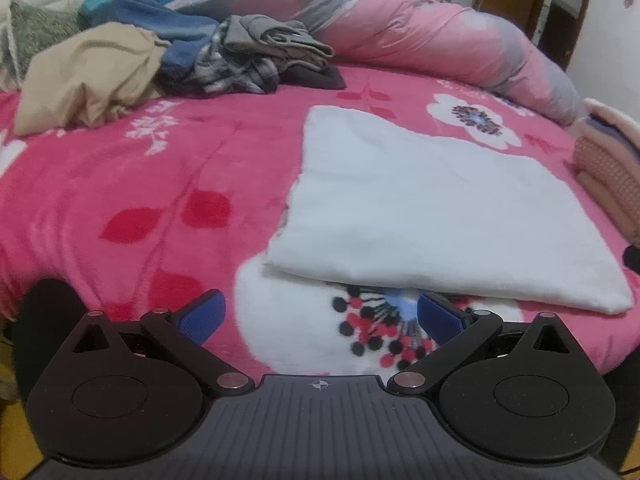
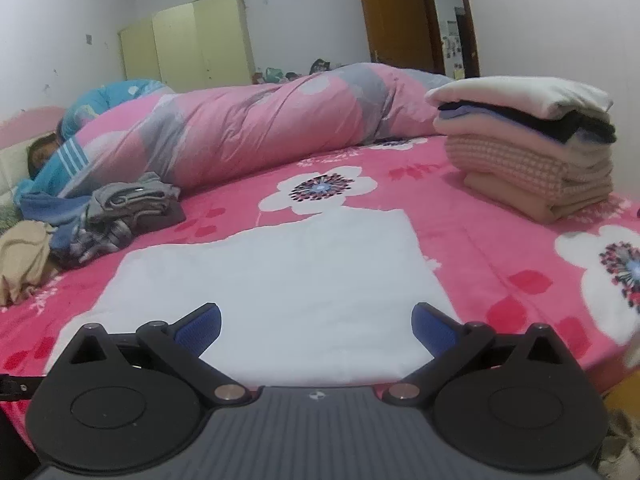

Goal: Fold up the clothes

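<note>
Left gripper [image 1: 320, 316] released, blue pads spread wide, nothing between them; it hangs over the near edge of the pink floral blanket [image 1: 120, 200]. Just ahead and slightly right of it lies the white folded garment [image 1: 432, 204], flat, its near edge just past the right pad.

Right gripper [image 2: 316, 326] also released, jaws wide apart, empty. The same white folded garment [image 2: 280, 280] sits directly ahead of it, its near part showing between the pads, not gripped.

Farther ahead, left of both grippers: a heap of unfolded clothes [image 1: 200, 52], with a beige piece [image 1: 88, 76] nearest, then blue, plaid and grey items.

Ahead-right of the right gripper: a stack of folded clothes [image 2: 532, 152], cream on top, dark layers under it, pink waffle-knit at the bottom.

Beyond that, a rolled pink-and-grey quilt [image 2: 260, 128] runs across the bed. Far back, a yellow wardrobe [image 2: 192, 44] and a brown door [image 2: 396, 16].
</note>
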The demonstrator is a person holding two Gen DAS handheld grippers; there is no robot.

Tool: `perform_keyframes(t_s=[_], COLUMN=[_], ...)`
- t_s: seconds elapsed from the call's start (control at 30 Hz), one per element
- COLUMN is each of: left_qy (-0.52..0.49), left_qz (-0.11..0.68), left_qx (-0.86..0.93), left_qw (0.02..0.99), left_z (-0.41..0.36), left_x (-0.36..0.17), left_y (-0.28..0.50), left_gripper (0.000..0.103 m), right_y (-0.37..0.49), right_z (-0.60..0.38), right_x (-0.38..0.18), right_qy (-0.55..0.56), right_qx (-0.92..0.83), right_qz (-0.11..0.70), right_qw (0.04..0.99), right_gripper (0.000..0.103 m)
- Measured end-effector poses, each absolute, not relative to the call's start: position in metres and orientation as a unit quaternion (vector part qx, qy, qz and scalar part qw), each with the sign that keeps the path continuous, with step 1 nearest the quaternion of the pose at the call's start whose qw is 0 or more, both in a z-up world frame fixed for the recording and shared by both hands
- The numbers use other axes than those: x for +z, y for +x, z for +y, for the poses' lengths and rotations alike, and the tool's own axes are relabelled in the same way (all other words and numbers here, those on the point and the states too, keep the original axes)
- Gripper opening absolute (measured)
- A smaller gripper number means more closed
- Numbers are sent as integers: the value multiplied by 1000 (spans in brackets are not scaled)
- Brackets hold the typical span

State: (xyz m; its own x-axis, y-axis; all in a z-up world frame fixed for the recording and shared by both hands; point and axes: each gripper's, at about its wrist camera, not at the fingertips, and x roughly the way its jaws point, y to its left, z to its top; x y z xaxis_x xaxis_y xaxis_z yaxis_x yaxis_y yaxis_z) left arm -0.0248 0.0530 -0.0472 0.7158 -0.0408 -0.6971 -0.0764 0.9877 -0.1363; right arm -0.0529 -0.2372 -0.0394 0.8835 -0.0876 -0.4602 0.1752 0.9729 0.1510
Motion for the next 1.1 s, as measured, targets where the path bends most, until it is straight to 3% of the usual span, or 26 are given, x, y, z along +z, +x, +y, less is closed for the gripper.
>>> perform_keyframes(t_s=[0.43,0.73,1.1], left_qy=[-29,-105,-60], left_qz=[356,349,338], left_qx=[16,17,45], left_qw=[934,931,938], left_z=[53,68,65], left_x=[-43,-39,-42], left_y=[-24,-22,-24], left_gripper=[103,103,103], right_y=[-52,-56,-57], right_z=[-233,-236,-234], right_x=[-35,-33,-34], right_qy=[79,92,107], right_qx=[-57,-2,10], right_qz=[220,207,207], right_qw=[971,974,972], right_gripper=[103,103,103])
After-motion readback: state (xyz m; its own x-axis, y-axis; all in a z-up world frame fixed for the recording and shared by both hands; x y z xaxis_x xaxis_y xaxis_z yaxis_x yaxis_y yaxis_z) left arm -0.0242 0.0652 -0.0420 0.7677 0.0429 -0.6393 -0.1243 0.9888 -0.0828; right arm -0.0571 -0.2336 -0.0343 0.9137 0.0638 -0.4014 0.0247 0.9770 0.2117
